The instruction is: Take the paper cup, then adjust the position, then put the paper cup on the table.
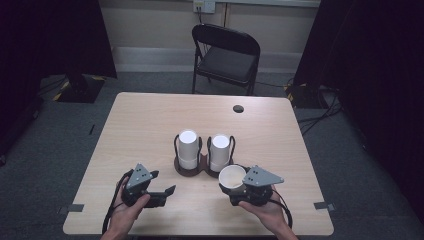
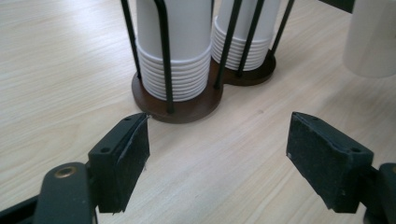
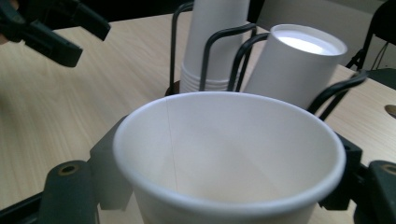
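I see a light wood table (image 1: 150, 125) with rounded corners, standing on grey carpet. Near its far edge, right of centre, there is a dark round cable hole (image 1: 238, 108). At the middle of the table sit two dark round bases, touching side by side, each with black wire uprights. The left rack (image 1: 188, 167) holds a stack of upturned white cups (image 1: 188, 147); the right rack (image 1: 216, 172) holds a second stack (image 1: 220, 150). In my left gripper view the ribbed rims of both stacks rest down on the brown bases, and the wood grain around them is bare. Grey tape marks sit at both near table edges.
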Demonstrator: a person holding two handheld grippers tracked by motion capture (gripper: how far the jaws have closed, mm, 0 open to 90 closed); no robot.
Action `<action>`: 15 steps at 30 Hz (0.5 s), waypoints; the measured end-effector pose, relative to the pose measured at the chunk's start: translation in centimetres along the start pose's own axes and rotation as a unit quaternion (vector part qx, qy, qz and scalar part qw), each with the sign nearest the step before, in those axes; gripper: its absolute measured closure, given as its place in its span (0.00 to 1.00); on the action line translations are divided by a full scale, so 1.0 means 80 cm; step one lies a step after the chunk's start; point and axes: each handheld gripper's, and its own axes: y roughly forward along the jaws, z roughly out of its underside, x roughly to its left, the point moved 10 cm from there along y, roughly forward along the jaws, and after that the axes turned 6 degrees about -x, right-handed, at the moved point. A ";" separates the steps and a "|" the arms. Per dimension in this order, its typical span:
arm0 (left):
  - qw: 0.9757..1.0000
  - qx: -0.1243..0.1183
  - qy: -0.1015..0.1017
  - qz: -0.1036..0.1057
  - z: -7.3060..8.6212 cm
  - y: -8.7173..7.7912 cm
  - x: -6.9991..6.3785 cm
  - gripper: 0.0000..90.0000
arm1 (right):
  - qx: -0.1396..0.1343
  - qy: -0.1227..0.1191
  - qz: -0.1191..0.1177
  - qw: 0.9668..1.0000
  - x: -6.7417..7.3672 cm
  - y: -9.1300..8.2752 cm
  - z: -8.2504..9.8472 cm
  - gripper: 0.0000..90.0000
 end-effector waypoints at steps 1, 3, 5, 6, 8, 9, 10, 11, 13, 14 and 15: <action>1.000 -0.003 0.006 0.001 -0.001 -0.001 -0.001 0.23 | -0.001 0.004 0.005 1.000 -0.004 -0.002 0.000 0.26; 1.000 -0.007 0.004 0.001 -0.003 -0.001 -0.002 0.20 | -0.003 0.010 0.016 1.000 -0.014 -0.006 0.000 0.26; 1.000 -0.005 0.013 -0.007 -0.003 -0.002 -0.001 0.18 | -0.007 0.016 0.024 1.000 -0.023 -0.009 0.000 0.26; 1.000 -0.007 0.009 -0.006 -0.004 -0.002 -0.002 0.18 | -0.008 0.018 0.030 0.999 -0.027 -0.010 0.000 0.26; 1.000 -0.005 0.010 -0.006 -0.004 -0.002 -0.001 0.18 | -0.012 0.027 0.035 0.999 -0.035 -0.013 0.000 0.26; 1.000 -0.006 0.006 -0.006 -0.004 -0.002 -0.001 0.18 | -0.012 0.030 0.039 0.999 -0.039 -0.014 0.000 0.26; 1.000 -0.006 0.006 -0.005 -0.004 -0.002 -0.001 0.18 | -0.014 0.034 0.042 0.998 -0.043 -0.015 -0.001 0.26; 1.000 -0.006 0.002 -0.005 -0.004 -0.003 0.000 0.19 | -0.015 0.039 0.042 0.998 -0.045 -0.016 -0.001 0.26; 1.000 -0.007 -0.003 -0.008 -0.004 -0.003 0.002 0.19 | -0.017 0.047 0.047 0.998 -0.053 -0.018 -0.003 0.26; 1.000 -0.005 -0.004 -0.009 -0.003 -0.002 0.004 0.19 | -0.014 0.043 0.052 0.998 -0.058 -0.020 -0.004 0.26; 1.000 -0.003 -0.009 -0.008 -0.002 -0.002 0.004 0.19 | -0.015 0.043 0.055 0.997 -0.062 -0.022 -0.005 0.26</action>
